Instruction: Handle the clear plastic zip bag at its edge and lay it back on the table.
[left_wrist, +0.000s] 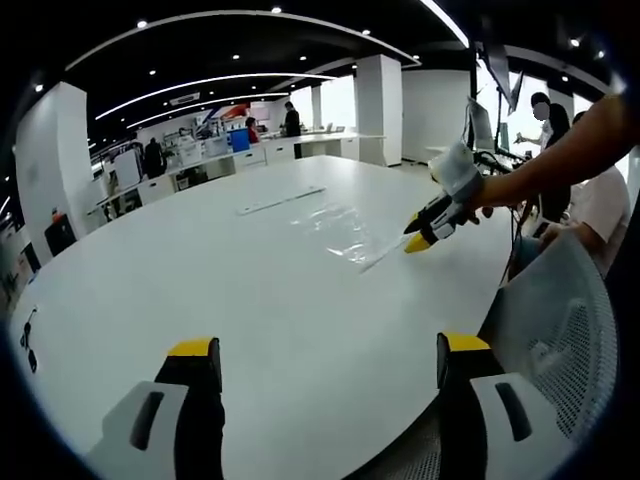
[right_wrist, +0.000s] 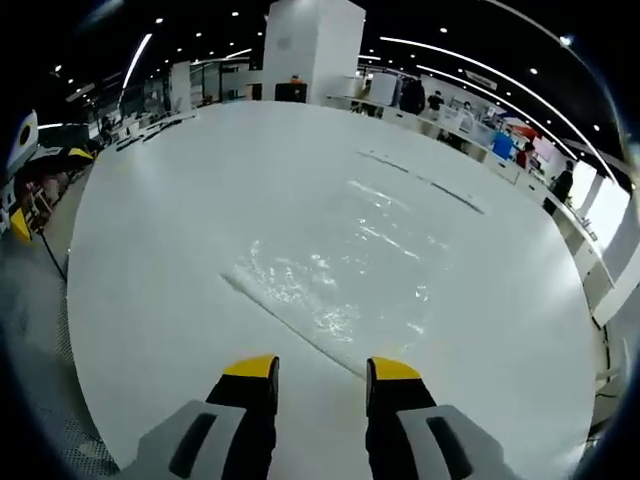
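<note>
The clear plastic zip bag (left_wrist: 340, 228) lies flat on the white table (left_wrist: 250, 300), past its middle. My left gripper (left_wrist: 328, 346) stands wide open over the near table edge, well short of the bag, with nothing between its jaws. A gloved hand brings my right gripper (left_wrist: 424, 233) in from the right, its yellow tips at the bag's near edge. In the right gripper view the bag (right_wrist: 330, 275) glints just ahead, and its zip edge runs diagonally down to the right jaw. My right gripper (right_wrist: 322, 368) shows a narrow gap with bare table in it.
A grey mesh chair back (left_wrist: 560, 320) stands at the table's right edge. A thin clear strip (left_wrist: 283, 200) lies beyond the bag. A small black item (left_wrist: 28, 335) sits at the table's left edge. People and desks fill the far room.
</note>
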